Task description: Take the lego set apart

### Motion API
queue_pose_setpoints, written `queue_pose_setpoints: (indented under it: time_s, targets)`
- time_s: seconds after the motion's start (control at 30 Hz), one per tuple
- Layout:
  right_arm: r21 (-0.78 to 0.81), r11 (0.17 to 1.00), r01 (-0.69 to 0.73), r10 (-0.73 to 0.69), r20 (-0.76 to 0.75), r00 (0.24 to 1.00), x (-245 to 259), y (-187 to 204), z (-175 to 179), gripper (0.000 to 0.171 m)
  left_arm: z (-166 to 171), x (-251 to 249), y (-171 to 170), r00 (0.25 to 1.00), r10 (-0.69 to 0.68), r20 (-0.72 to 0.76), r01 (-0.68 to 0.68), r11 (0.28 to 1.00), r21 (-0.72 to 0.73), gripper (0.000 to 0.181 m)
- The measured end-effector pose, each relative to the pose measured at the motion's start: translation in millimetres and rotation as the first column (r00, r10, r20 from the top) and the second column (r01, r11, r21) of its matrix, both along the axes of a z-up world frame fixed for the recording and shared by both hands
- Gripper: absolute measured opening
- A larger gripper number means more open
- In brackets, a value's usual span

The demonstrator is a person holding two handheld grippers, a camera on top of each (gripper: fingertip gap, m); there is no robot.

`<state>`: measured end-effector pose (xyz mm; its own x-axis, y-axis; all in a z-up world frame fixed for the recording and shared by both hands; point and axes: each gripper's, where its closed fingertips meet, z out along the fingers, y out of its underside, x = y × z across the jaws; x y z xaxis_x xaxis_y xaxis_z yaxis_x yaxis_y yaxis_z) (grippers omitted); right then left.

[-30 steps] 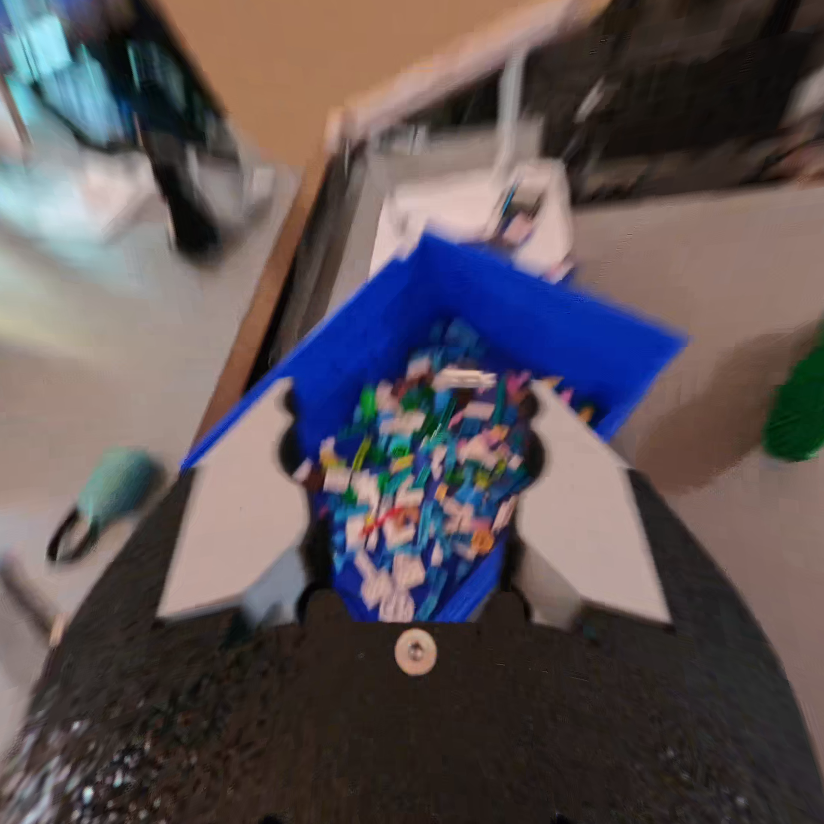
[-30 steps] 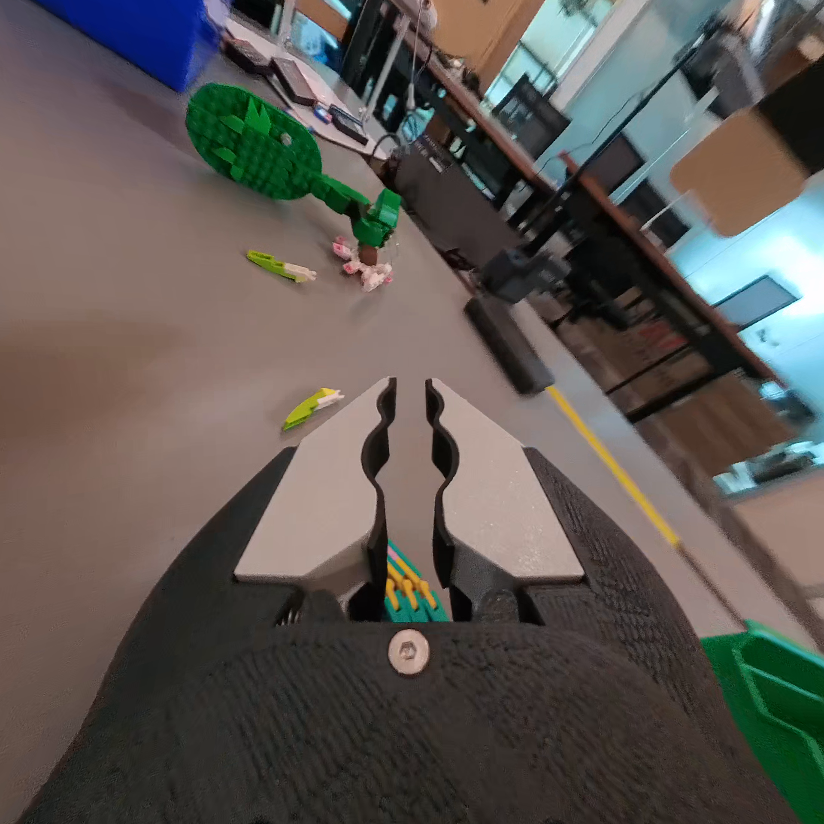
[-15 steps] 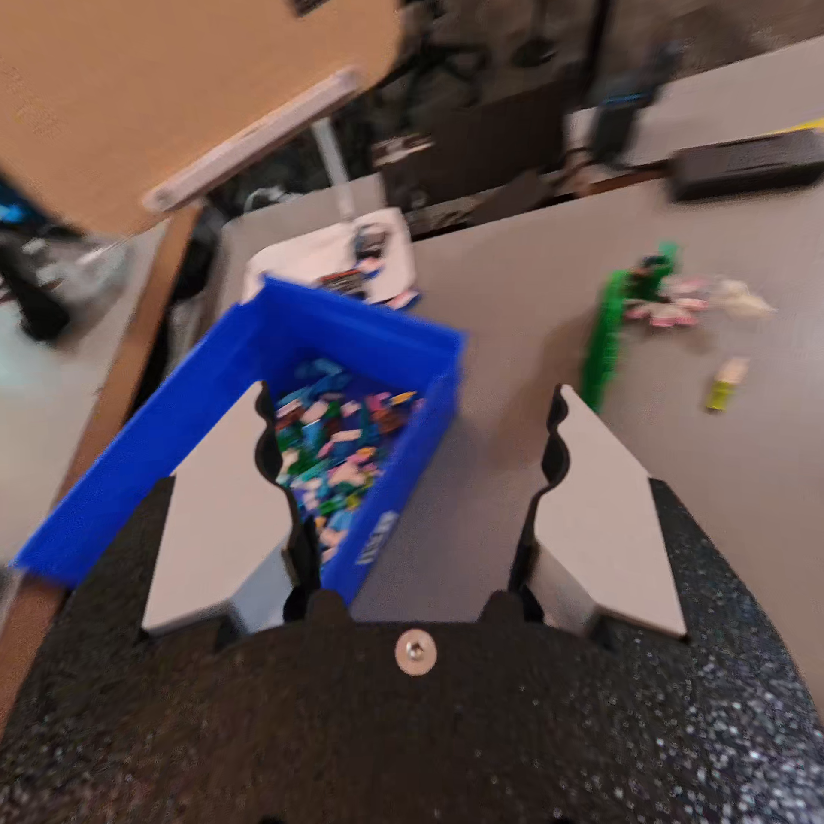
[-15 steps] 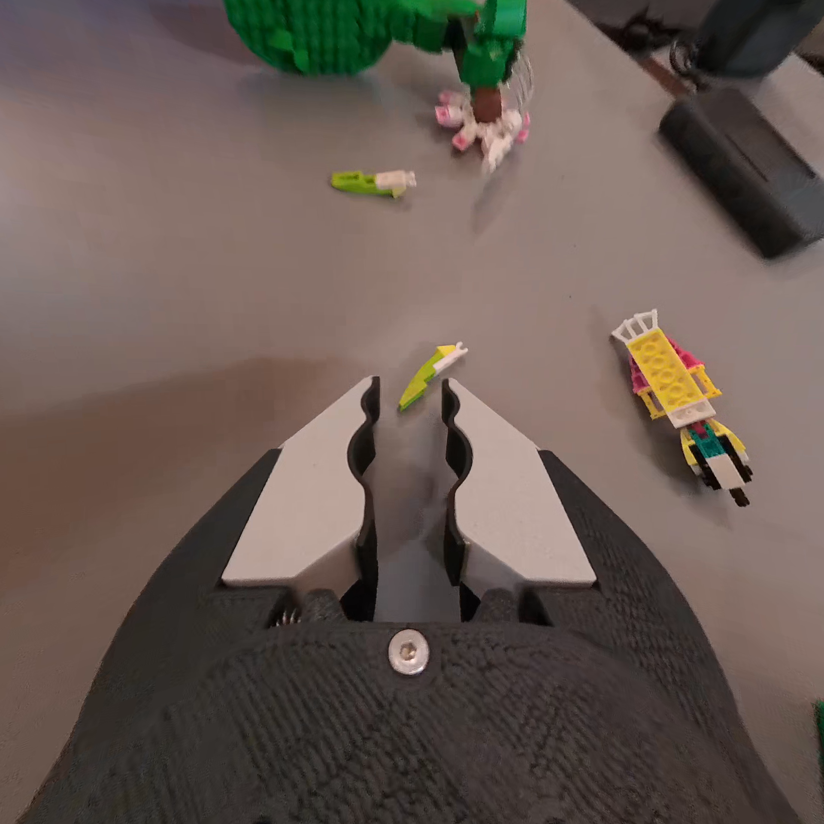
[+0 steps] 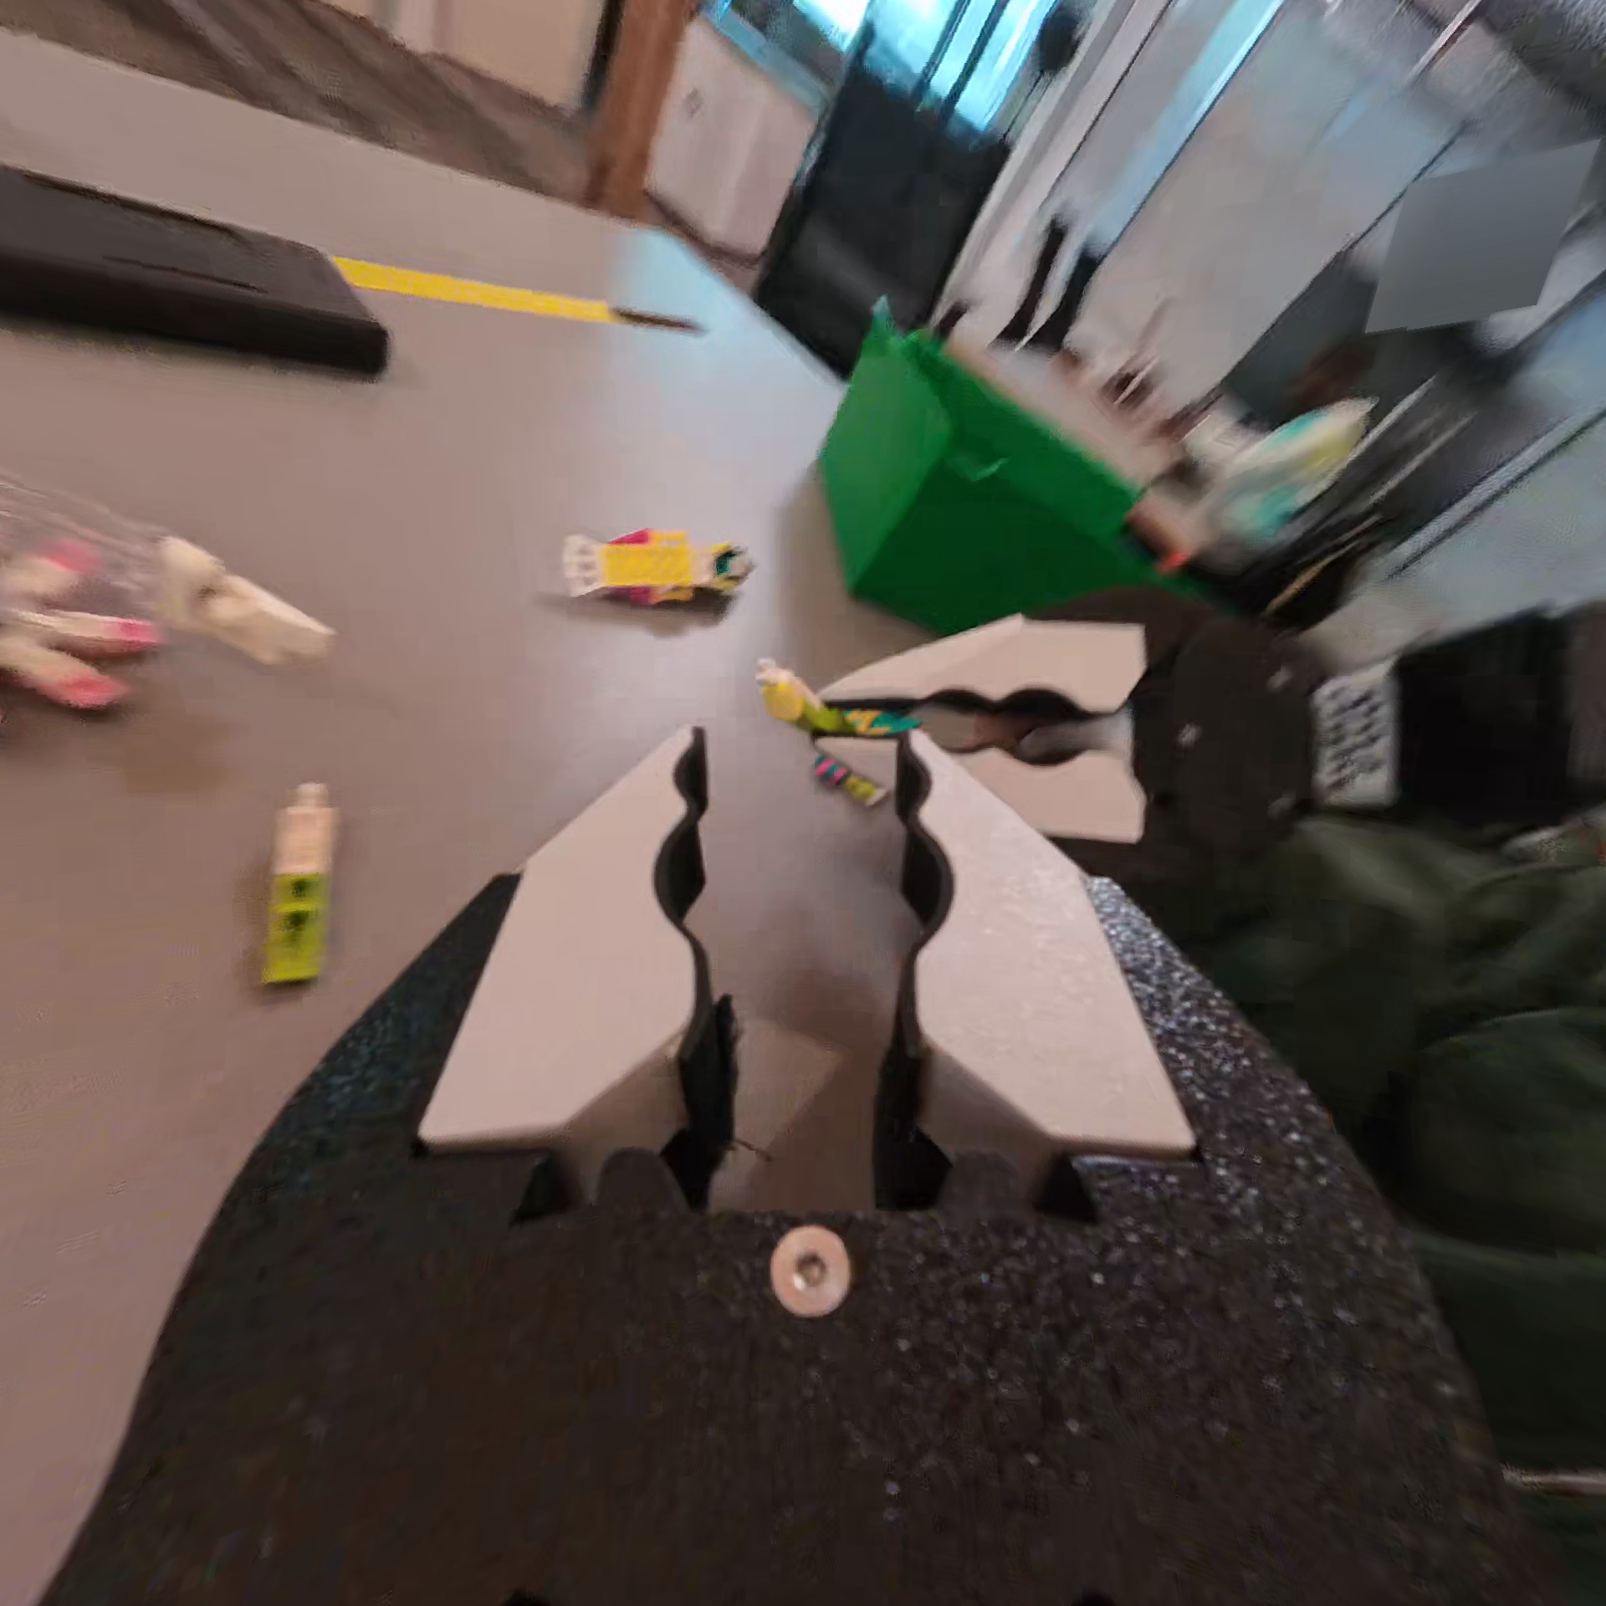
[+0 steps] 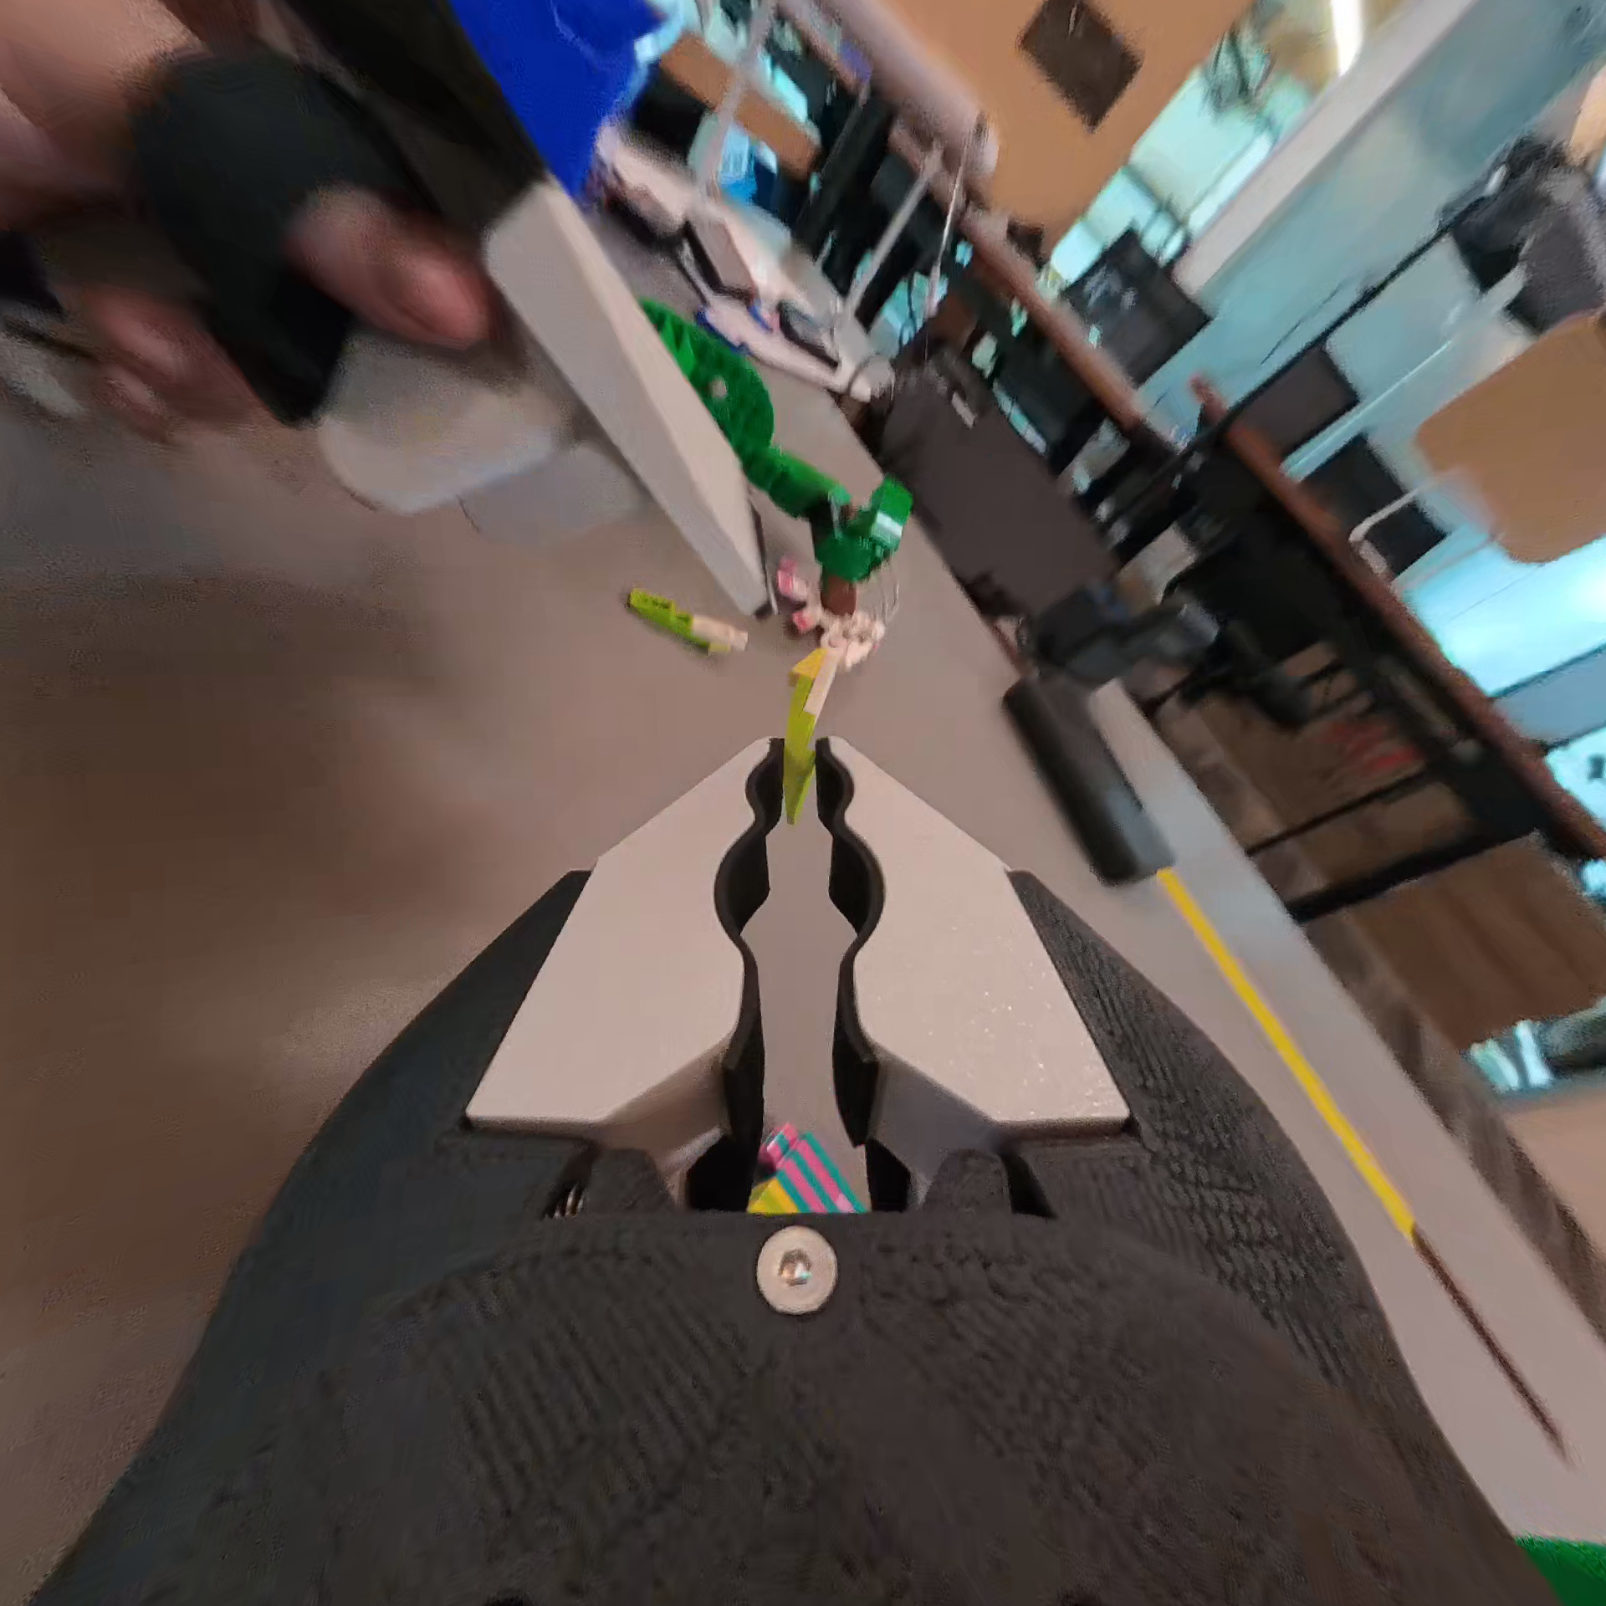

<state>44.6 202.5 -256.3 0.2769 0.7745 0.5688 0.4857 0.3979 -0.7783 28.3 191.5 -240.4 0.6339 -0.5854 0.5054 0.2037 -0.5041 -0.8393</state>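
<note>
Since half a second ago the left hand-held gripper (image 5: 798,749) has swung away from the blue bin, jaws apart and empty, while the right hand-held gripper (image 6: 794,754) now pinches the lime-green wedge-shaped lego piece (image 6: 804,743) lifted off the grey counter (image 6: 261,739), beside the flat yellow lego assembly (image 5: 653,567).

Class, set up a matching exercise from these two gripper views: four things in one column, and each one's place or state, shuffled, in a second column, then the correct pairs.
1. lime wedge piece
2. left gripper
3. green bin
4. yellow-plated model

A. lying flat on the table
B. open, holding nothing
C. pinched at the right gripper tips
D. standing at the table's far end

Pairs: 1-C, 2-B, 3-D, 4-A
</note>
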Motion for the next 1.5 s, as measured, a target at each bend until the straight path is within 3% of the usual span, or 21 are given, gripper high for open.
queue_pose_setpoints:
  time_s: [0.03,0.1,0.23,0.33,0.47,0.5,0.6,0.7,0.8,0.87,1.0,1.5]
  targets:
    - [0.032,0.999,-0.02,0.02,-0.022,1.0,-1,-4,6,0.005,4,4,0,0.995,-0.024,0.098,0.025,1.0,-0.012,0.04]
    - [0.077,0.996,-0.04,0.044,-0.051,0.998,-2,-9,13,0.005,6,10,-1,0.982,-0.062,0.178,0.068,0.997,-0.023,0.033]
    - [0.133,0.99,-0.056,0.066,-0.073,0.995,-2,-15,20,0.005,3,14,-3,0.986,-0.079,0.146,0.079,0.997,0.007,0.014]
    - [0.152,0.987,-0.053,0.067,-0.084,0.994,-1,-16,24,0.005,8,13,-3,0.974,-0.089,0.206,0.088,0.996,0.013,0.021]
    - [0.163,0.985,-0.055,0.069,-0.08,0.994,-1,-17,24,0.005,18,11,-5,0.95,-0.101,0.296,0.096,0.995,0.031,0.014]
    - [0.167,0.984,-0.056,0.07,-0.079,0.994,-1,-18,24,0.005,19,10,-4,0.951,-0.095,0.295,0.087,0.995,0.04,0.006]
    - [0.154,0.985,-0.074,0.087,-0.077,0.993,-1,-20,22,0.005,17,12,-7,0.969,-0.107,0.223,0.096,0.994,0.06,0.006]
    - [-0.086,0.961,-0.262,0.241,-0.202,0.949,1,-37,26,0.008,7,15,-16,0.979,-0.194,0.067,0.188,0.979,0.082,0.005]
    - [-0.452,0.758,-0.471,0.313,-0.381,0.87,12,-47,32,0.011,1,30,-41,0.931,-0.359,-0.068,0.365,0.921,0.134,0.006]
    - [-0.551,0.633,-0.544,0.361,-0.411,0.837,19,-55,26,0.013,-4,38,-50,0.903,-0.407,-0.136,0.425,0.894,0.145,0.006]
    - [-0.609,0.546,-0.575,0.427,-0.388,0.817,21,-68,15,0.01,-8,47,-57,0.877,-0.448,-0.17,0.473,0.869,0.147,0.006]
    - [-0.623,0.544,-0.562,0.47,-0.329,0.819,23,-75,7,0.005,-11,48,-64,0.864,-0.472,-0.174,0.496,0.858,0.134,0.005]
